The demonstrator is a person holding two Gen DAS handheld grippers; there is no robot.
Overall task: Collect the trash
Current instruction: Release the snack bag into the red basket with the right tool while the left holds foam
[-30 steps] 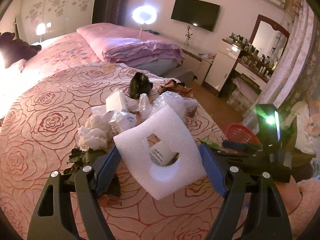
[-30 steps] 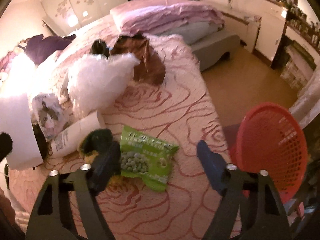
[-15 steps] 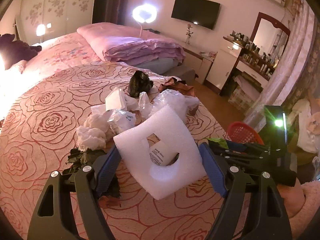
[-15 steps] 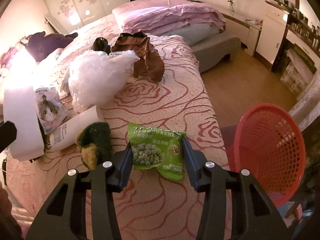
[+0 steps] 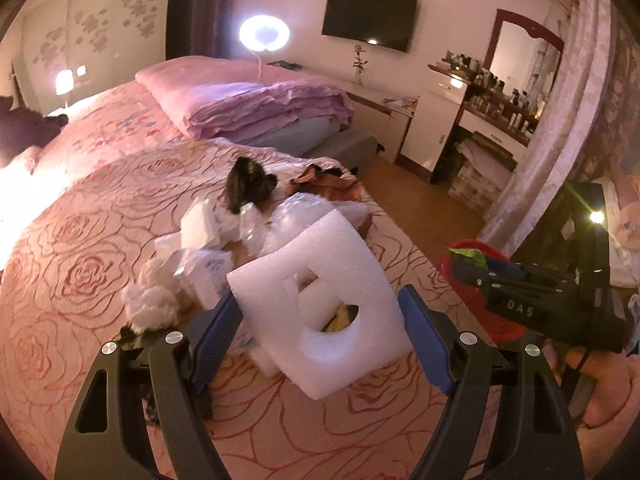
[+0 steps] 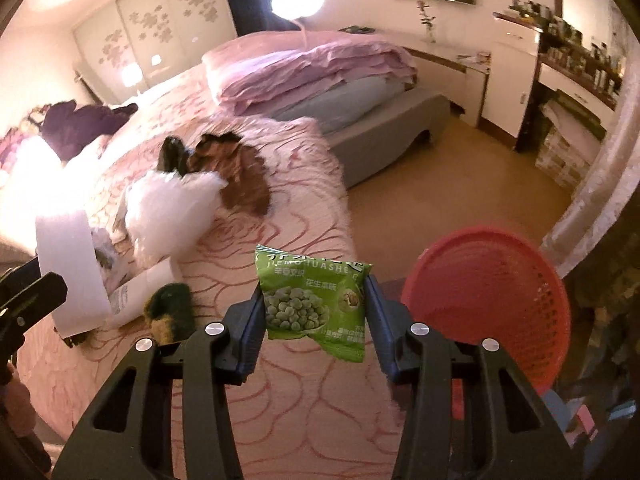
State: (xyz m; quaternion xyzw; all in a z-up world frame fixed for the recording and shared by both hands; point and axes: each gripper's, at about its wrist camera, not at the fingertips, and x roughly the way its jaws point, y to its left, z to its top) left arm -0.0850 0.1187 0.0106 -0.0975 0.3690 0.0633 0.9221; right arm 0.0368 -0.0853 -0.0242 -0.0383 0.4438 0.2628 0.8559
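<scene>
From my remote seat, the foam block (image 5: 320,304) hides the trash behind it; bottles (image 5: 500,92) on the dresser blur beyond telling.

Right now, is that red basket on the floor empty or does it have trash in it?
Empty, as far as shows: the red basket tilts toward the right wrist camera and only bare mesh is visible inside.
</scene>
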